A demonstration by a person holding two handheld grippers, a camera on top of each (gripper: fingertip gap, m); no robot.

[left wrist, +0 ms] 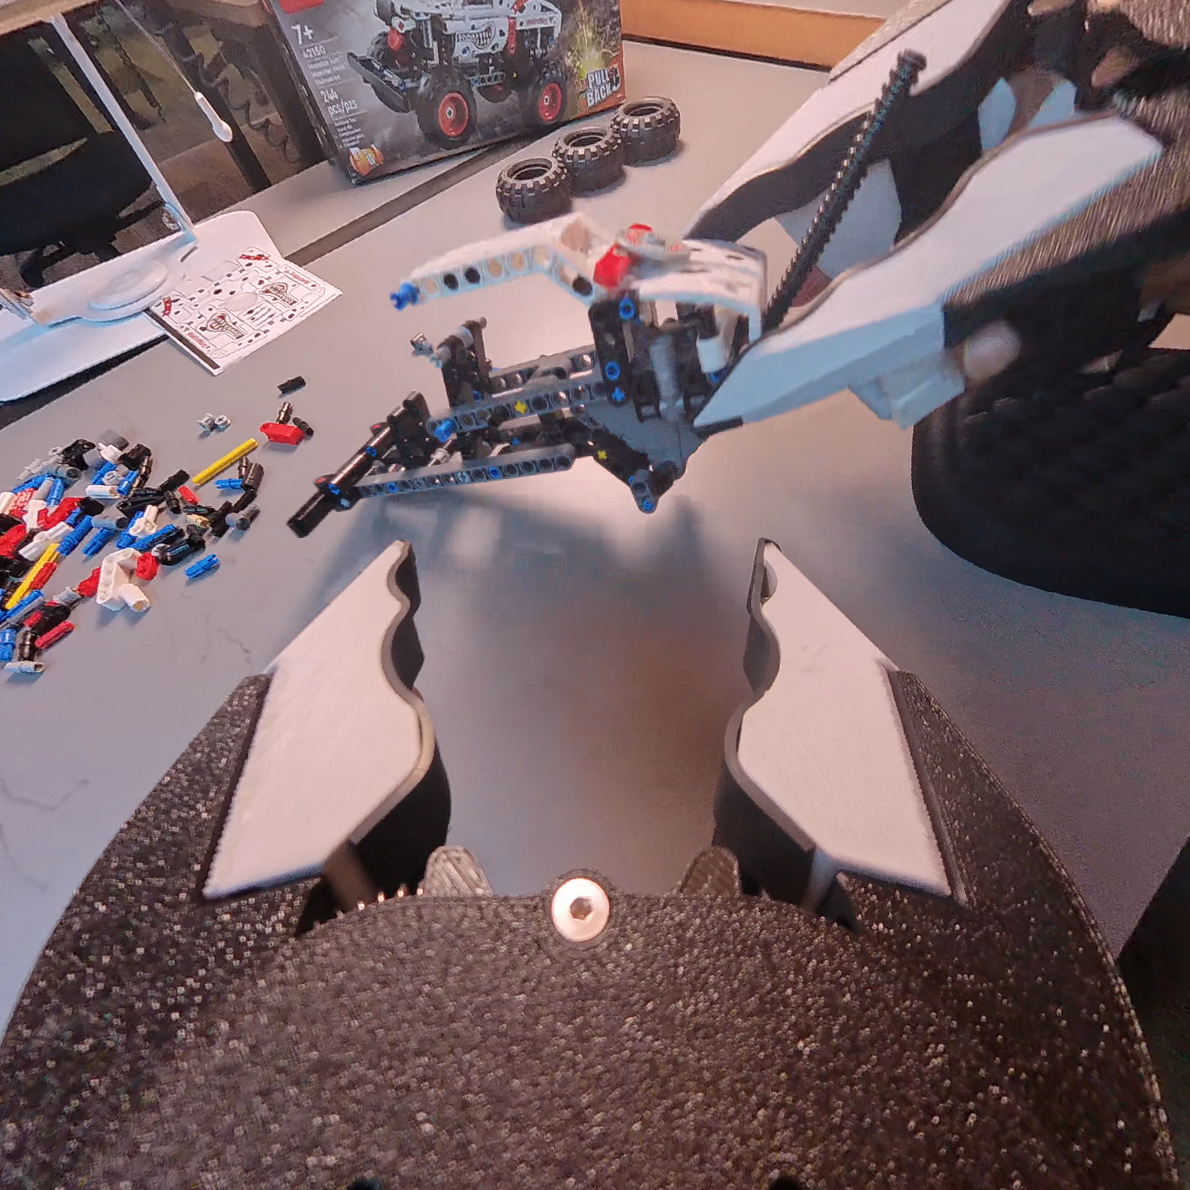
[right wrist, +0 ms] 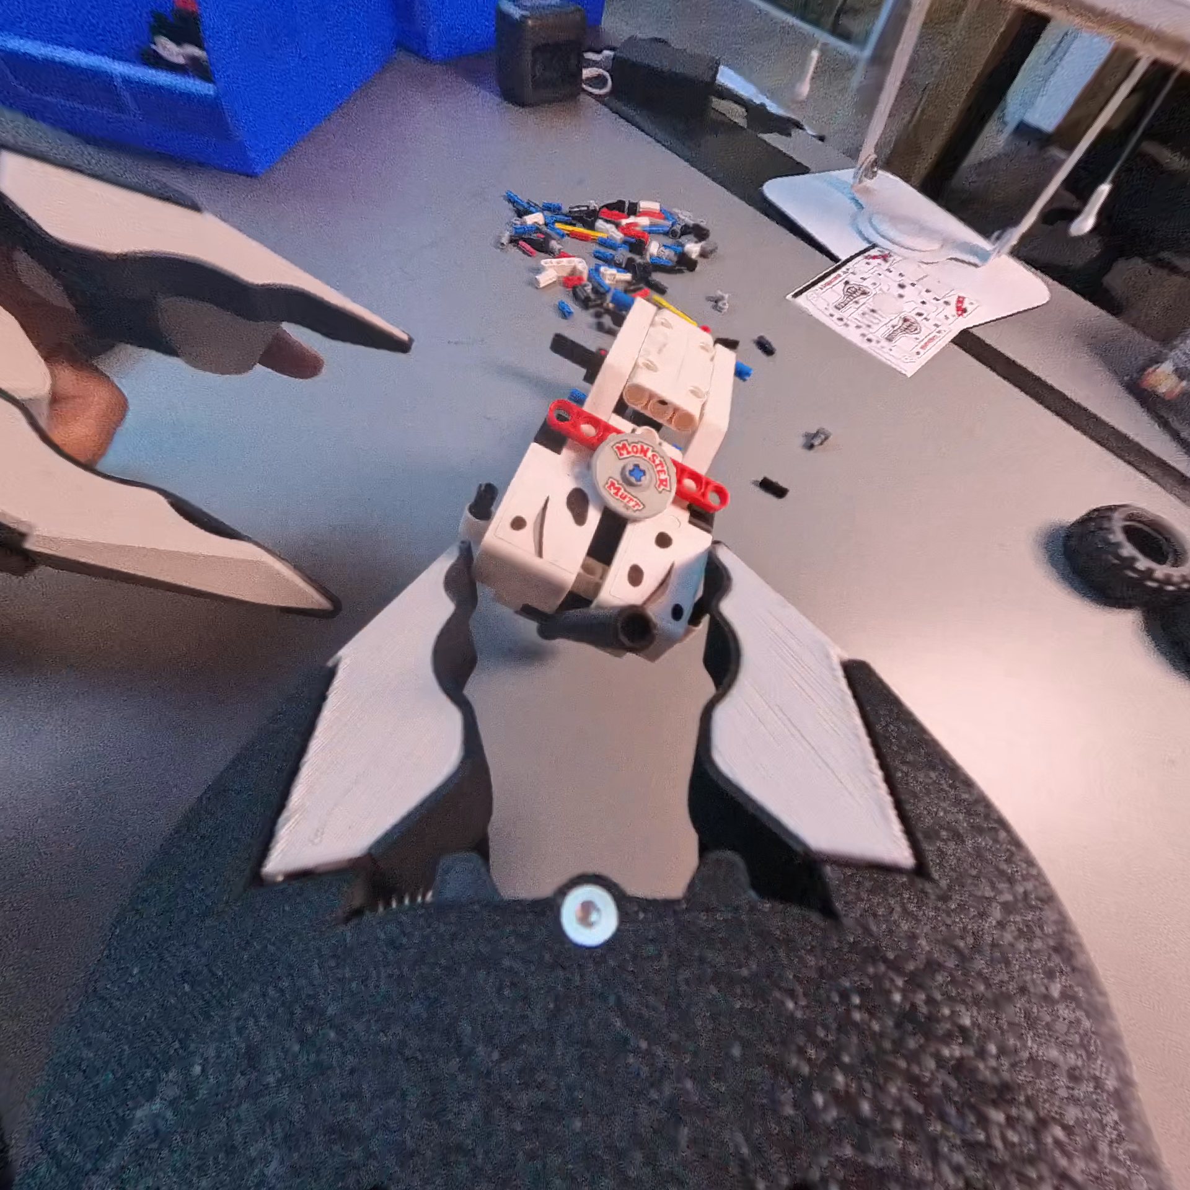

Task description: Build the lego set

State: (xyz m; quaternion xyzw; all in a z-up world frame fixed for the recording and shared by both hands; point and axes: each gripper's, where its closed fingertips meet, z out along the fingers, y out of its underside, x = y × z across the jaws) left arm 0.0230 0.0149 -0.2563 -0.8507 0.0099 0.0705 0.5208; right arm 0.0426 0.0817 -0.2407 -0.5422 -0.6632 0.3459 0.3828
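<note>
right gripper (right wrist: 589, 573) – clamps truck model (right wrist: 618, 515) aloft | left gripper (left wrist: 583, 566) – jaws wide, empty, hovering

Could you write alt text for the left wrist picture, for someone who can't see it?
The right gripper holds a half-built truck model tilted above a grey table, while the left gripper waits open and empty below. Loose pieces lie left, three tyres and the set's box behind.

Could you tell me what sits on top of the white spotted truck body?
A red holed beam crossed by a grey round badge; whatever lies under the badge is hidden.
</note>
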